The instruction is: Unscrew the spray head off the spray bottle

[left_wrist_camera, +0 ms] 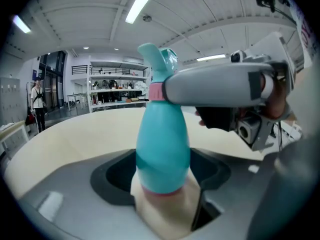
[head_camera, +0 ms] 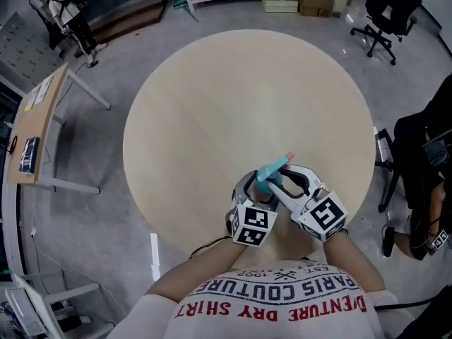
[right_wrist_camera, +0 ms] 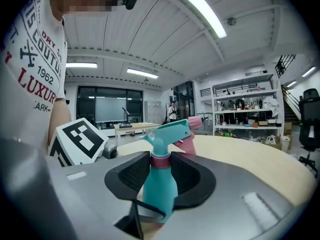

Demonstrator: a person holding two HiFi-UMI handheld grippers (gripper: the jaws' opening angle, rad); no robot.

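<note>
Seen from above in the head view, the left claw (head_camera: 258,189) and the right claw (head_camera: 282,181) meet over the round desk (head_camera: 212,104), near the edge closest to the person. Between them is a teal spray bottle (head_camera: 270,179), its body mostly covered by the claws. Only the spray head (head_camera: 277,167) with its pink tip shows clearly there, pointing away from the person and to the right. How either claw sits on the bottle cannot be read from that view.

The left gripper view shows it. The left claw stands wide, its dark pads closed on the fat lower body of the upright bottle, with the pale desk top beneath. Whether the base touches the desk I cannot tell. This view also shows a grey jaw of the right claw lying across the pink collar (left_wrist_camera: 156,91) at the neck and hiding part of it.

The right gripper view shows the other side. The right claw is about half closed and holds the spray head at that collar, and the trigger and nozzle rise above the jaws. The left claw's marker cube (right_wrist_camera: 77,139) sits just beside it, and the person's printed shirt (right_wrist_camera: 35,44) fills the left edge.

Only the head view takes in an office chair (head_camera: 385,20) and a side table (head_camera: 39,129). The gripper views alone show the ceiling lights (right_wrist_camera: 205,11) and the storage shelves (left_wrist_camera: 112,86).
</note>
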